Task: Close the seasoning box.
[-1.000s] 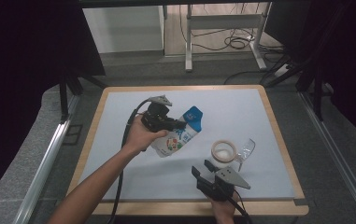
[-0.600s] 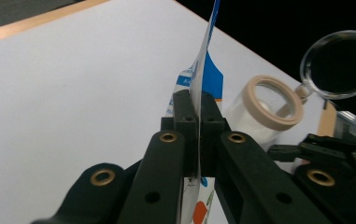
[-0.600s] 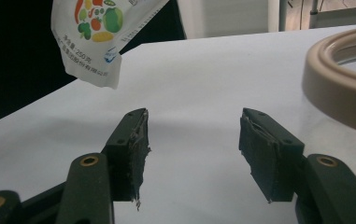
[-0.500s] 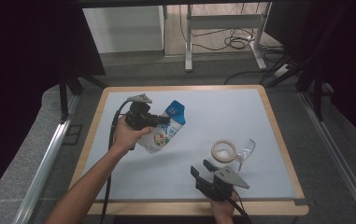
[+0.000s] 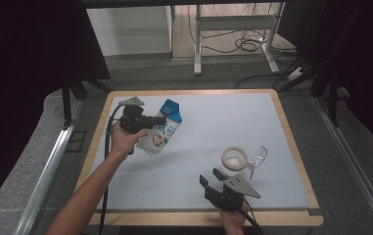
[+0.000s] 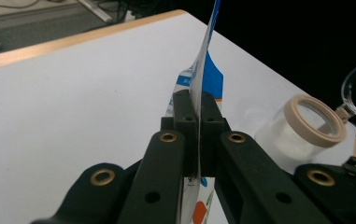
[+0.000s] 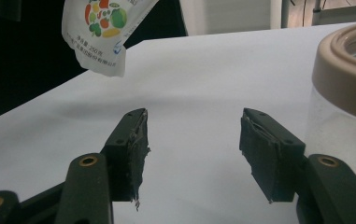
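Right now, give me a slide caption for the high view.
Left gripper lifts a blue-and-white pouch over the white table; right gripper waits open near the open jar.

My black left gripper is showing against a white pouch with a blue top and printed fruit; right of the pouch, a clear jar is wearing a beige rim.
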